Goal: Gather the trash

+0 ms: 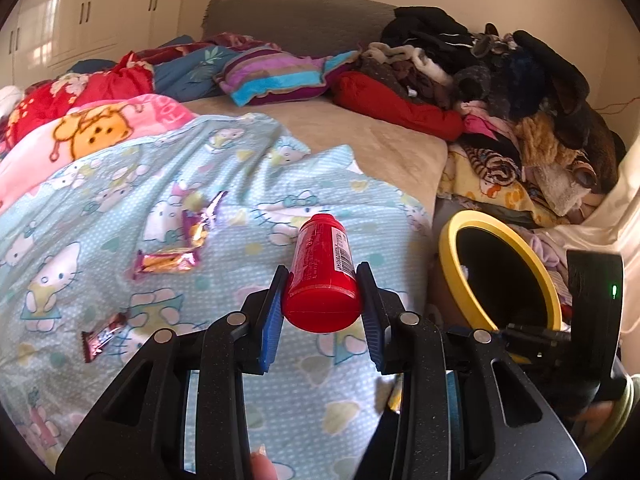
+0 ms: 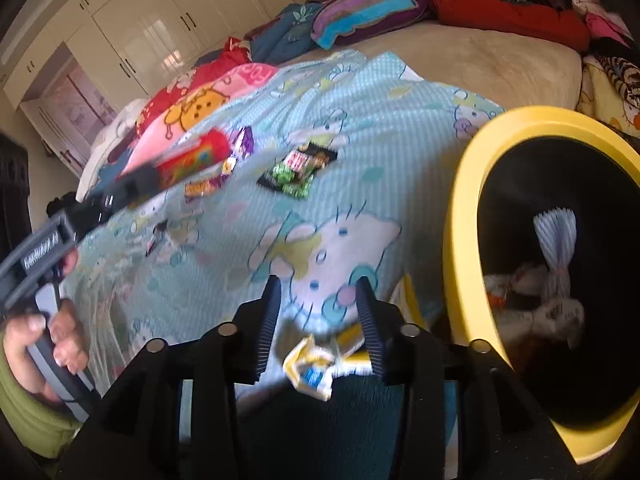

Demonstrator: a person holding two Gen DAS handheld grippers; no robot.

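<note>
My left claw (image 1: 322, 280) clamps the red plastic bottle (image 1: 322, 272) base-first, ready to carry toward the yellow-rimmed black bin (image 1: 500, 276) at three o'clock, while my right claw (image 2: 318, 312) stands apart around a crumpled yellow-white wrapper (image 2: 316, 364), grip unclear.

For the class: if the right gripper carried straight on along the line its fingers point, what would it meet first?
Most likely the blue cartoon-print blanket on the bed; the right gripper points down at it. A crumpled yellow wrapper sits low between its fingers. Depth is uncertain.

black linkage arms, silver rivets, blue pads (image 1: 272, 316); green sleeve (image 2: 24, 408)
</note>
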